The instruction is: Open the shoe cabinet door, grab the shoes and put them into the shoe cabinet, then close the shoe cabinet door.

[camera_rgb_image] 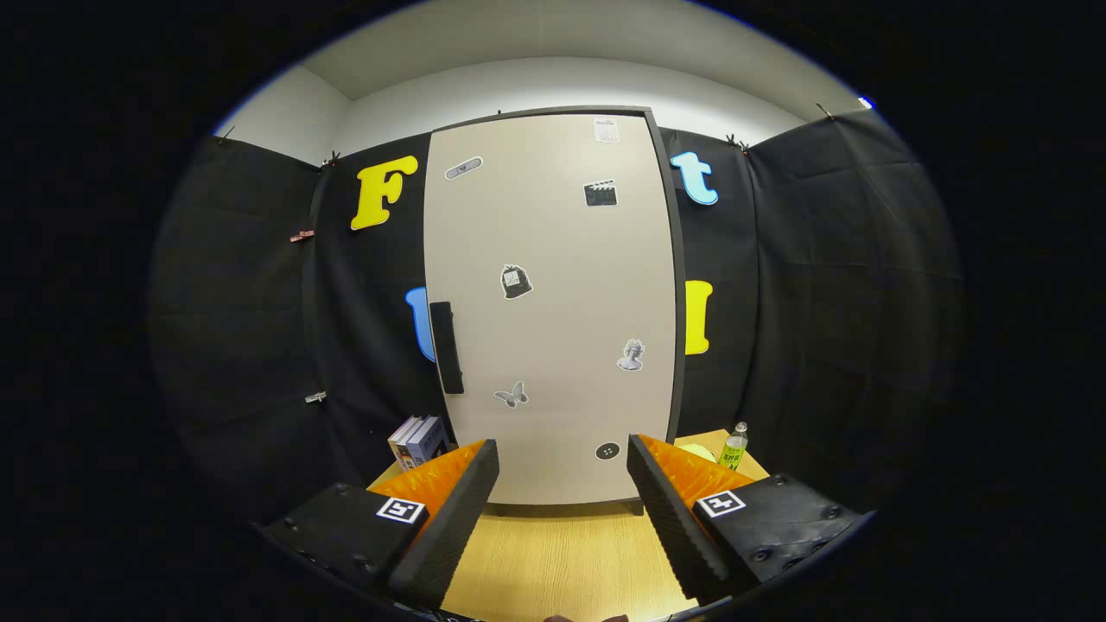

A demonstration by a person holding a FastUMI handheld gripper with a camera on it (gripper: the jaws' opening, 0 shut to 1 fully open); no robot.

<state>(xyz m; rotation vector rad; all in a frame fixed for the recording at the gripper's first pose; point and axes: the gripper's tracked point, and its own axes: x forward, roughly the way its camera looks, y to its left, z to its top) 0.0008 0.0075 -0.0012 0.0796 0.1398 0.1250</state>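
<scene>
A tall beige shoe cabinet stands on the wooden table, straight ahead of my fingers. Its door is shut and carries several small stickers. A black vertical handle sits on the door's left edge, about halfway up. My gripper is open, with nothing between its fingers, and stands a short way back from the foot of the door.
A few books stand on the table to the left of the cabinet, just beyond my left finger. A small green-labelled bottle stands to the right of the cabinet. Black cloth walls close in the booth on both sides.
</scene>
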